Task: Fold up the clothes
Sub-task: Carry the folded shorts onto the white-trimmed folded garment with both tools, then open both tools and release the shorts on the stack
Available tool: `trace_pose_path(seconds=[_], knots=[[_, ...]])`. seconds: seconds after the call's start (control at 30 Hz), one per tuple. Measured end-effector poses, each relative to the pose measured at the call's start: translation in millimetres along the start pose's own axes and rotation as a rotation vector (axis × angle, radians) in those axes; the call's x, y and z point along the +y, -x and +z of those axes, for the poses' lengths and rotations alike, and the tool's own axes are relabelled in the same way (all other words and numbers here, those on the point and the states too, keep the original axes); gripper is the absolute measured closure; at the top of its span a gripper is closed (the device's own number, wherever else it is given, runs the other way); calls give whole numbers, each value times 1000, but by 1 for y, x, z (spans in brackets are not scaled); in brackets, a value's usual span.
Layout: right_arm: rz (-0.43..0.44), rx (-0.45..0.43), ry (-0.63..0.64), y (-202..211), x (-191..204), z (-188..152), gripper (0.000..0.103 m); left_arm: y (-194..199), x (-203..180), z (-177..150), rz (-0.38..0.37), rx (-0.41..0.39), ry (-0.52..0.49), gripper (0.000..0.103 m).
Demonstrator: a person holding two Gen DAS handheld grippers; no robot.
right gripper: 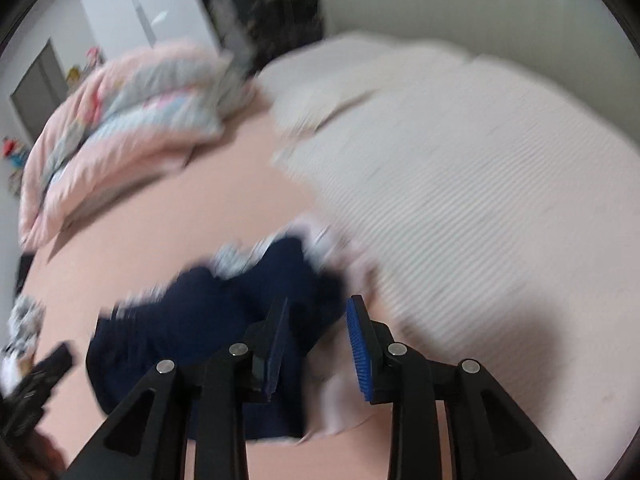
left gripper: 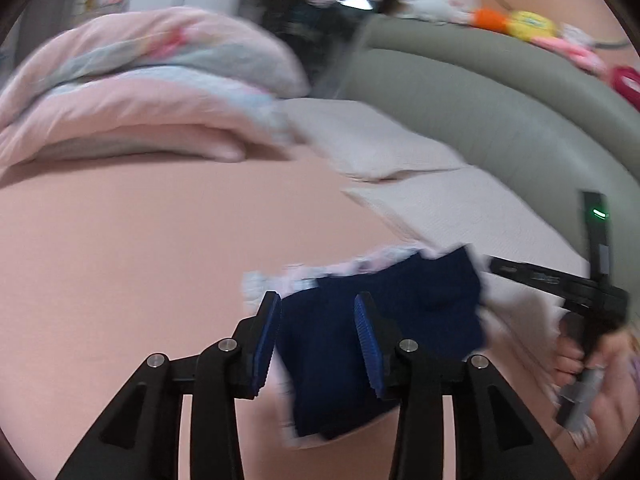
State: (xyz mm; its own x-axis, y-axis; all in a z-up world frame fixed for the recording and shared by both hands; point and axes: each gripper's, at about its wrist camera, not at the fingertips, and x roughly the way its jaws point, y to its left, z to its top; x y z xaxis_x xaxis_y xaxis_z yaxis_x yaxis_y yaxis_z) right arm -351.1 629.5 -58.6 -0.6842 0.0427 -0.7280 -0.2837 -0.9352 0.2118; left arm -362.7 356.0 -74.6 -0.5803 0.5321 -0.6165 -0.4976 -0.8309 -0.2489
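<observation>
A dark navy garment [left gripper: 420,320] with a pale patterned edge [left gripper: 360,260] lies bunched on the pink bed sheet [left gripper: 120,260]. My left gripper [left gripper: 317,304] hovers over the garment's left part, its blue pads apart and pressing on nothing. In the right wrist view the same navy garment [right gripper: 192,320] spreads to the lower left. My right gripper [right gripper: 318,308] stands open above its right end, the cloth below the gap and not pinched. A hand [left gripper: 576,356] holds the right gripper's handle at the right of the left wrist view. Both views are blurred.
A folded pink and pale-blue duvet [left gripper: 132,92] is piled at the far left of the bed. Off-white pillows [left gripper: 360,140] lie along a grey padded headboard [left gripper: 500,92], with toys [left gripper: 528,24] on its top. A ribbed white pillow [right gripper: 480,180] is right of the garment.
</observation>
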Motion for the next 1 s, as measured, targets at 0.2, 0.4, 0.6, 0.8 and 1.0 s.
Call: trace_pose_path(seconds=[0.2, 0.4, 0.6, 0.8, 1.0], knots=[[115, 182, 172, -38, 42, -29, 74, -76, -9, -21, -45, 211, -84, 68], [95, 199, 38, -58, 23, -28, 73, -53, 7, -16, -76, 166, -26, 68], [71, 130, 98, -28, 49, -26, 53, -51, 6, -17, -48, 197, -61, 46], [-30, 207, 134, -60, 55, -53, 47, -60, -17, -33, 78, 190, -252, 46], [46, 29, 140, -2, 70, -38, 46, 7, 20, -10, -44, 72, 17, 46]])
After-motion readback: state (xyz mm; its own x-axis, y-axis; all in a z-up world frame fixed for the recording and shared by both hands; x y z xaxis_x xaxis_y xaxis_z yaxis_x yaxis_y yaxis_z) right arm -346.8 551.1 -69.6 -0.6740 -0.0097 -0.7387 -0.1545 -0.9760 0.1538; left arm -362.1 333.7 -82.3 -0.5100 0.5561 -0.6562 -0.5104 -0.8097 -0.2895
